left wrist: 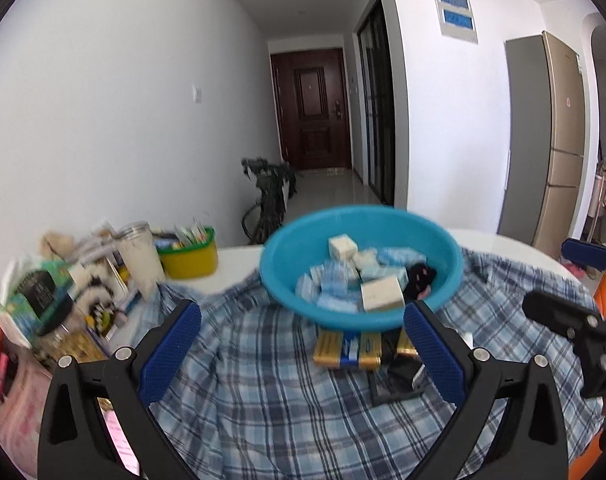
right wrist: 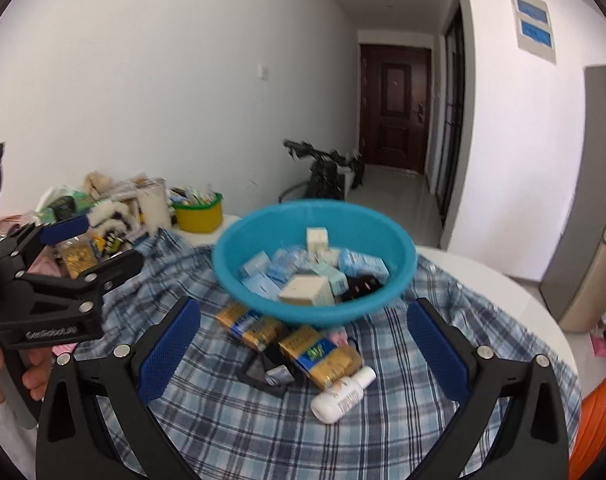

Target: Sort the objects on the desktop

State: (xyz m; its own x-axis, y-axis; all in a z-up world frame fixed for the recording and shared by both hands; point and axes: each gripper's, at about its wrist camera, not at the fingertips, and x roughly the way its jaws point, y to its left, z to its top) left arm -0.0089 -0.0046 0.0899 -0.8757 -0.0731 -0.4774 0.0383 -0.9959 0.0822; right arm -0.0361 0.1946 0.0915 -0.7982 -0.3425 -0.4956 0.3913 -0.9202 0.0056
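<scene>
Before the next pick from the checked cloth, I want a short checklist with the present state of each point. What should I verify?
1. Left gripper empty, jaws wide: ok.
2. Right gripper empty, jaws wide: ok.
3. Blue basin has room for more boxes: ok.
4. White bottle free to grasp, lying alone on the checked cloth: ok.
5. Gold boxes free to lift: not ok, the far one reaches under the basin edge.
6. Dark flat object beside the gold boxes identified: cannot tell, blurred.
</scene>
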